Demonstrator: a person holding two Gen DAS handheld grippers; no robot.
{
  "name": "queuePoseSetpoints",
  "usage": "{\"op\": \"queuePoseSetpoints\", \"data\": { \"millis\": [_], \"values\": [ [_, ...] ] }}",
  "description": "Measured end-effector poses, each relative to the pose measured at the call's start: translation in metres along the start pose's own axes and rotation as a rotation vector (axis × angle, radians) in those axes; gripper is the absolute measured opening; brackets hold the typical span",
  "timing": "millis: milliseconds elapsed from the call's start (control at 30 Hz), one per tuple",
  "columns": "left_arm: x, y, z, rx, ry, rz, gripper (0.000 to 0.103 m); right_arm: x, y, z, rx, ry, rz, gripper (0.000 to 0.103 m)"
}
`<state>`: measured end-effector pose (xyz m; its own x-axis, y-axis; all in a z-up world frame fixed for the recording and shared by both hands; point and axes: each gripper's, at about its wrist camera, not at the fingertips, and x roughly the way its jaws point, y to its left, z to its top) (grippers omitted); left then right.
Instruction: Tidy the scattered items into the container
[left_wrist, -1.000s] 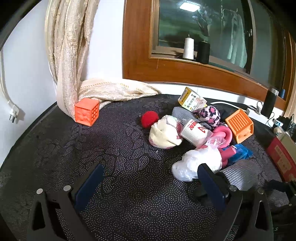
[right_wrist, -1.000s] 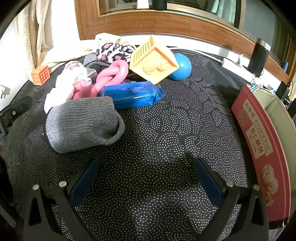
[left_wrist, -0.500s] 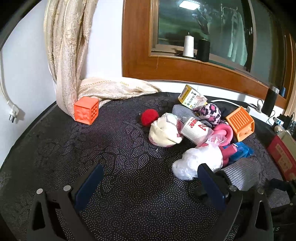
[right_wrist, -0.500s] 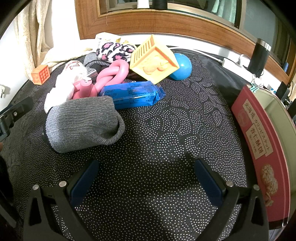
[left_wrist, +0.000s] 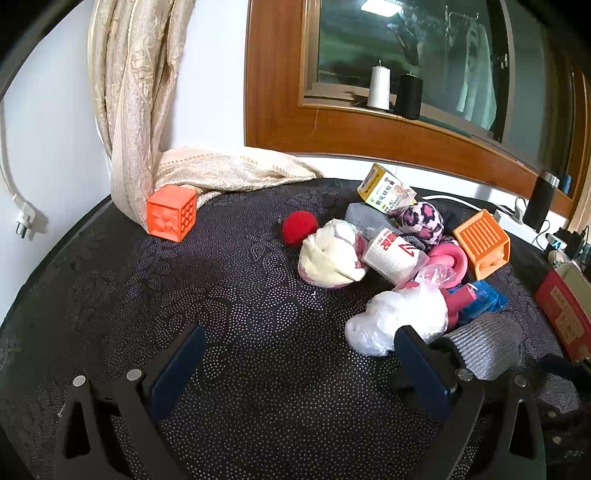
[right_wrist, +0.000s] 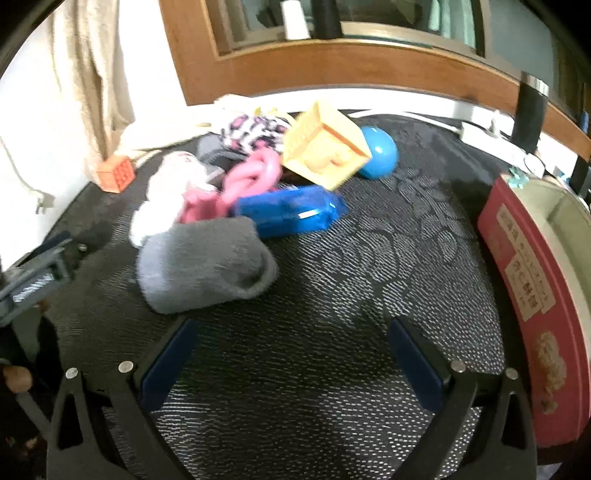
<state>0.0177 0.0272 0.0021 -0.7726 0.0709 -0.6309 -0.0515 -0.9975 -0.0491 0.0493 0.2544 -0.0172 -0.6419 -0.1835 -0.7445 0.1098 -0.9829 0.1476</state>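
- Left gripper hovers over the dark patterned table, fingers spread wide, holding nothing.
- Right gripper likewise gapes empty, just short of a grey sock.
- Scattered items lie heaped mid-table; the red-sided container stands at the right edge.

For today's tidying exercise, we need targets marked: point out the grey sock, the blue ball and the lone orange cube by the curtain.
grey sock (right_wrist: 207, 269), right wrist view, middle of its knitted body.
blue ball (right_wrist: 380, 157), right wrist view, its exposed right side.
orange cube (left_wrist: 170, 212), left wrist view, its near corner edge.
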Motion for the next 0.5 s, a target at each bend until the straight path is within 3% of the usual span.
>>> {"op": "queuePoseSetpoints", "data": {
  "millis": [233,433,500],
  "values": [
    [0.001,0.001,0.000,-0.005,0.007,-0.001,0.103,-0.001,0.013,0.017,-0.036,-0.039,0.070,0.103],
    [0.001,0.002,-0.001,-0.014,0.011,-0.009,0.103,0.020,0.025,0.027,-0.036,0.011,0.075,0.103],
    [0.001,0.002,-0.001,-0.013,0.012,-0.016,0.103,0.024,0.022,0.027,-0.027,0.025,0.100,0.098]
  ]
}}
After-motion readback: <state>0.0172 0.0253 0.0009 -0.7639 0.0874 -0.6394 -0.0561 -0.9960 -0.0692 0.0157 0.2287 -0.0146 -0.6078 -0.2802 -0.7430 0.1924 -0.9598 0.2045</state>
